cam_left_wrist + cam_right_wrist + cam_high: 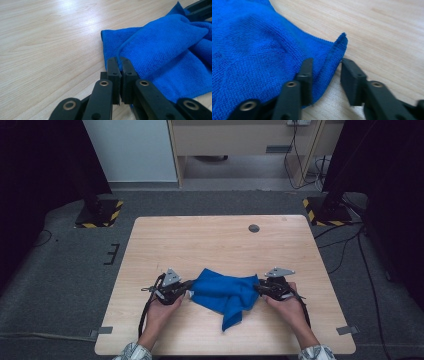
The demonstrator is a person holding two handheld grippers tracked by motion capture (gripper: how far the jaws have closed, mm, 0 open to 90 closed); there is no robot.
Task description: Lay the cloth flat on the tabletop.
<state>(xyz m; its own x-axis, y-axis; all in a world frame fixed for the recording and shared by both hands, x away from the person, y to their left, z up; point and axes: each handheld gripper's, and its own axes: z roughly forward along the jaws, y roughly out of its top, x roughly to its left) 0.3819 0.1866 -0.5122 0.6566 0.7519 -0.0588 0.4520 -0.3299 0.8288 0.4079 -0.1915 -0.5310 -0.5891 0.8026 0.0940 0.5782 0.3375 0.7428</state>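
A crumpled blue cloth (225, 292) lies on the near half of the wooden table (210, 240), between my two hands. My left gripper (189, 290) is at the cloth's left edge. In the left gripper view its jaws (119, 63) are pressed together on the hemmed edge of the cloth (170, 50). My right gripper (257, 287) is at the cloth's right end. In the right gripper view its jaws (325, 67) stand apart, with an upright fold of a cloth (257, 50) corner between them. The fold leans on the left jaw and is clear of the right one.
A round grommet hole (254, 228) sits near the table's far edge. Two dark stands with yellow-and-black bases (100, 215) (327, 212) flank the far corners on the floor. Tape tabs (105, 330) (347, 330) mark the near corners. Cables trail on the right.
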